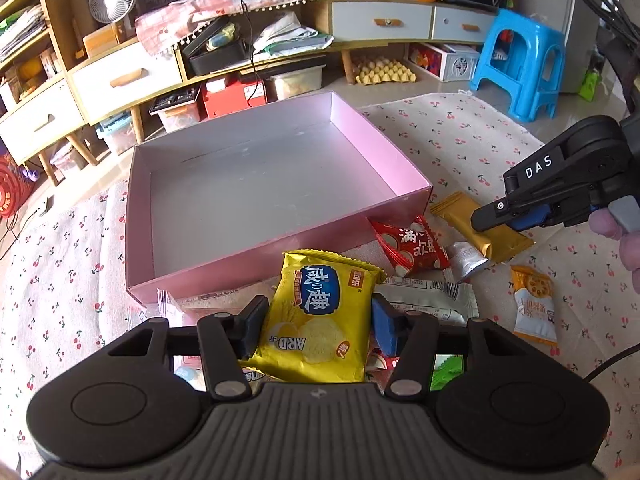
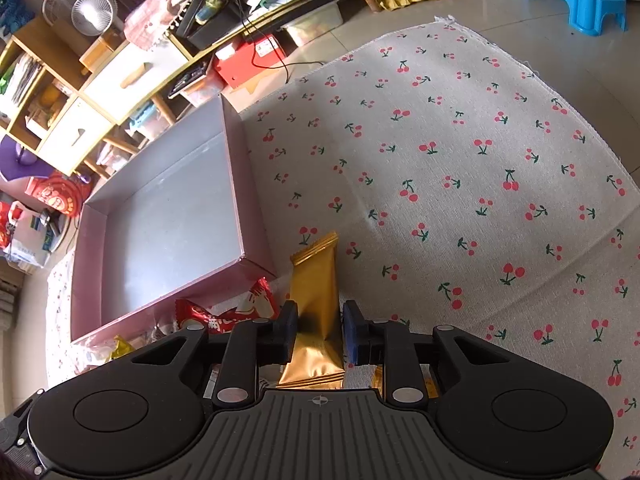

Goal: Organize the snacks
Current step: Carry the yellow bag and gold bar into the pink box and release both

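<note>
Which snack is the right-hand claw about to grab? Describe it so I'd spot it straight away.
Find the big shallow pink cardboard box on the cherry-print cloth. Just off its near right corner lies a long plain gold foil packet, between the fingers of the right gripper. Unlike the red printed wrapper beside it, it has no picture or lettering showing.

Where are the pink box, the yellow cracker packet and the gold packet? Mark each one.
pink box (image 1: 256, 249): left wrist view, on its near outer wall.
yellow cracker packet (image 1: 320, 312): left wrist view, middle of its printed front.
gold packet (image 2: 316, 300): right wrist view, middle of the wrapper.
</note>
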{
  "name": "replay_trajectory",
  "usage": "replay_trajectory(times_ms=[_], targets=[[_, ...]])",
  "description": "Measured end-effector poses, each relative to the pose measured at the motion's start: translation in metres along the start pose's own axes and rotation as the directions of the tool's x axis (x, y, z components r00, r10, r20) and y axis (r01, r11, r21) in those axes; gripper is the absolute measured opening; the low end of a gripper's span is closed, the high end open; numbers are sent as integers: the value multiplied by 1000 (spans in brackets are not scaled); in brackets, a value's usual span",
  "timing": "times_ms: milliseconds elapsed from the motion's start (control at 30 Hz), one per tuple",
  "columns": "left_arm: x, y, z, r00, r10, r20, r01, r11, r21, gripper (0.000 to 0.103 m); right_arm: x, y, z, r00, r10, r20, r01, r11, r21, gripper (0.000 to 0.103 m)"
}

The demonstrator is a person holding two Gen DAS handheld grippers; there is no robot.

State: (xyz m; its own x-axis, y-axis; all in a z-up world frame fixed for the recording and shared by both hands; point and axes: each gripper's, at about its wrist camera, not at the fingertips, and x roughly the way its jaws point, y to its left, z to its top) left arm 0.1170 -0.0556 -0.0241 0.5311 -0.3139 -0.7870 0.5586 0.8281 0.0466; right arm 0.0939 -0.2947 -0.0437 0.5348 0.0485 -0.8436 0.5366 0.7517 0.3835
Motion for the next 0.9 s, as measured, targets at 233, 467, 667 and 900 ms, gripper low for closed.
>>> replay_trajectory(times_ms=[233,467,667,900], targets=[[-10,6,1,999,-21,33,23,996,-87,50,-13,-7,3,996,84,-5,-83,995,55,16],[-15,13,2,998,-11,65,20,989,-145,50,-23,-12,7,993,121,3,-121,989,86,11],[-18,13,2,997,-5,78,17,987,-157,50,-23,-24,11,983,183,-6,-180,971,157,11],[-15,15,1,998,-10,67,21,986,-165,50,-19,-23,12,972,231,-45,-221,962,162,11]])
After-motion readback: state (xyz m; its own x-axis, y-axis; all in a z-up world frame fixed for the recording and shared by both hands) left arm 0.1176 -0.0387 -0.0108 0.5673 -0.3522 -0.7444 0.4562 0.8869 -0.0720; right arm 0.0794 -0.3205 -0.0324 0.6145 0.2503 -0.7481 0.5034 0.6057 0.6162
